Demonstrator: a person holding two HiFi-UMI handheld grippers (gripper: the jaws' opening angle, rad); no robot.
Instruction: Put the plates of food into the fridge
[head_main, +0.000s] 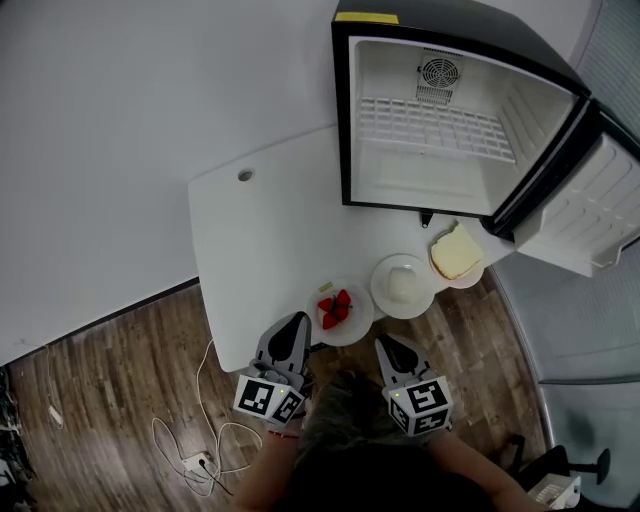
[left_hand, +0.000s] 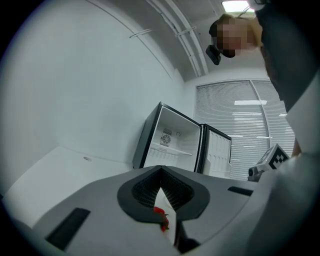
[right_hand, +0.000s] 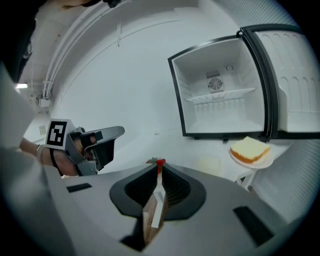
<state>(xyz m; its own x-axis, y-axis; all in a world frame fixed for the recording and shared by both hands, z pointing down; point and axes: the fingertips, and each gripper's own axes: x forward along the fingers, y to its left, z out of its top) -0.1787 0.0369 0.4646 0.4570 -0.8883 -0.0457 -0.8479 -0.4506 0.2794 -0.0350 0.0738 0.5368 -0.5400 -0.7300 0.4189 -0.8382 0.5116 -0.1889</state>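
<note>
While the left gripper (head_main: 298, 320) and right gripper (head_main: 385, 342) hover with jaws pressed together, empty, the strawberry plate (head_main: 358, 320), middle plate (head_main: 381, 291) and bread plate (head_main: 468, 282) sit on the table (head_main: 260, 230) before the open fridge (head_main: 430, 175).

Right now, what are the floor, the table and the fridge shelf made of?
Floor: looks like brown wood planks, grain lines showing; could be laminate.
Table: smooth matte white top, probably coated board or plastic.
Fridge shelf: white wire grid, likely coated metal.

Plates (head_main: 380, 297) before fridge (head_main: 450, 100) (on table (head_main: 250, 230))
</note>
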